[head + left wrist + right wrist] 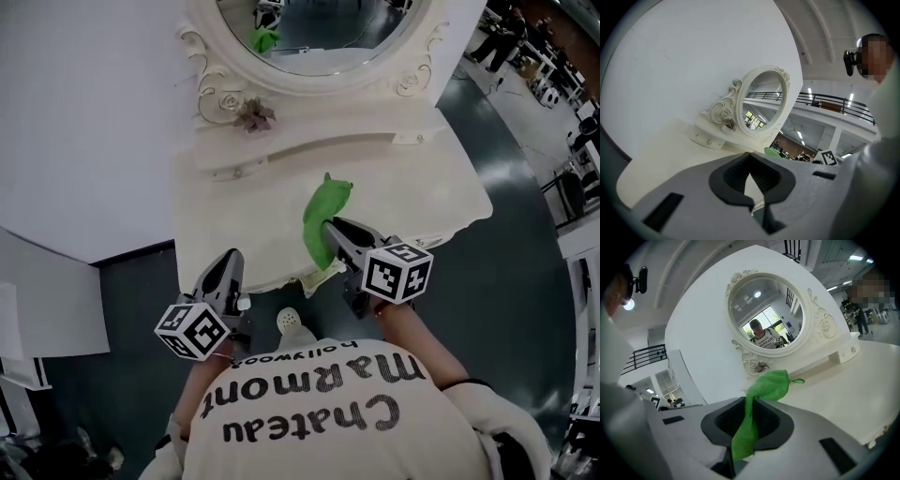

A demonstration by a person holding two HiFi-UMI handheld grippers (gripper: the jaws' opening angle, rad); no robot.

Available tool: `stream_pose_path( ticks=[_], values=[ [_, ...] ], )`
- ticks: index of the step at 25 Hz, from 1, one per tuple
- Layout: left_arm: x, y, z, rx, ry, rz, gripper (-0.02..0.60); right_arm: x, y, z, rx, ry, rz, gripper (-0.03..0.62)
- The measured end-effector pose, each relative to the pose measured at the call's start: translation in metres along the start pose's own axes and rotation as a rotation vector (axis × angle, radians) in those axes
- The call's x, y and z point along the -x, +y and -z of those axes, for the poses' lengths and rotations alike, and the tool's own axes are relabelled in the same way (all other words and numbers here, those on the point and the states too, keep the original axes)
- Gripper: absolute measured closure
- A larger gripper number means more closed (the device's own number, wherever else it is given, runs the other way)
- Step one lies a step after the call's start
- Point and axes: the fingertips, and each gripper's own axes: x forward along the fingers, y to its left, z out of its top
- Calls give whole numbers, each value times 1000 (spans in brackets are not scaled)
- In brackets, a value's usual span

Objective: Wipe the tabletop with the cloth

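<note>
The green cloth (324,212) lies on the tabletop (234,220), its length pointing towards the mirror (309,37); the right gripper (332,226) pinches its near end; the left gripper (231,261) is closed, empty. The shirt (319,417) reads "Chateau Marmont hollywood".

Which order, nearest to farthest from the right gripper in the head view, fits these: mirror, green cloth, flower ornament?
1. green cloth, clamped in the right gripper itself.
2. flower ornament, further back and to the left.
3. mirror, at the very back, top of the view.
</note>
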Motion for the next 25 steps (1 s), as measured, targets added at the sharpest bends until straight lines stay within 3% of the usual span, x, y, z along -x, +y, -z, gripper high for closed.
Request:
stream_pose_path(
  ticks=[8, 14, 20, 25],
  values=[
    [-53, 43, -43, -14, 4, 34, 575, -74, -8, -18, 58, 91, -27, 525],
    [-78, 72, -53, 17, 20, 27, 575, -130, -21, 17, 128, 312, -47, 525],
    [-84, 93, -58, 46, 11, -26, 575, -167, -52, 35, 219, 475, -16, 525],
    [-82, 106, -70, 58, -48, -107, 575, -194, -80, 30, 386, 611, 38, 525]
  ],
)
